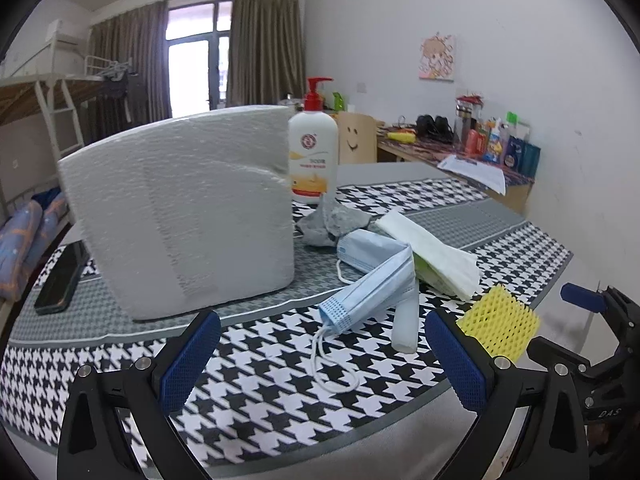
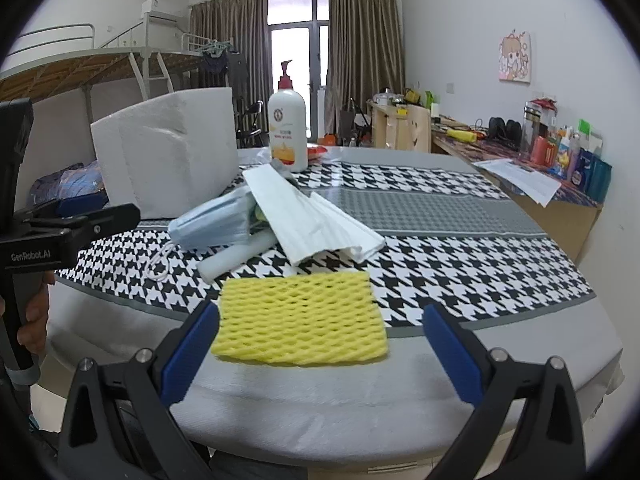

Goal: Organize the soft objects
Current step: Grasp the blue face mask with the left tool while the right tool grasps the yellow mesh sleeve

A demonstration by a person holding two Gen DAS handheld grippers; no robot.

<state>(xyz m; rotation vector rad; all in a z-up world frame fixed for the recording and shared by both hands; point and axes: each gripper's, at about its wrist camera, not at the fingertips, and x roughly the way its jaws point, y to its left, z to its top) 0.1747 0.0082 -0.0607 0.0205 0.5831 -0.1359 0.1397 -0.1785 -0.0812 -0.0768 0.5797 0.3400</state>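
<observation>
The yellow foam net (image 2: pixel 302 318) lies flat, long axis crosswise, centre-frame just ahead of the wide, empty right tongs (image 2: pixel 320 354), nearer than the equally wide left tongs (image 1: pixel 322 362).

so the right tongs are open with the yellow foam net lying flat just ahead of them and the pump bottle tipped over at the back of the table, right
Not quite: the pump bottle is standing upright, not tipped over, as the right wrist view shows. The rest holds: the right tongs are open, and the yellow foam net lies flat just ahead of them, with the bottle at the back of the table.
</observation>
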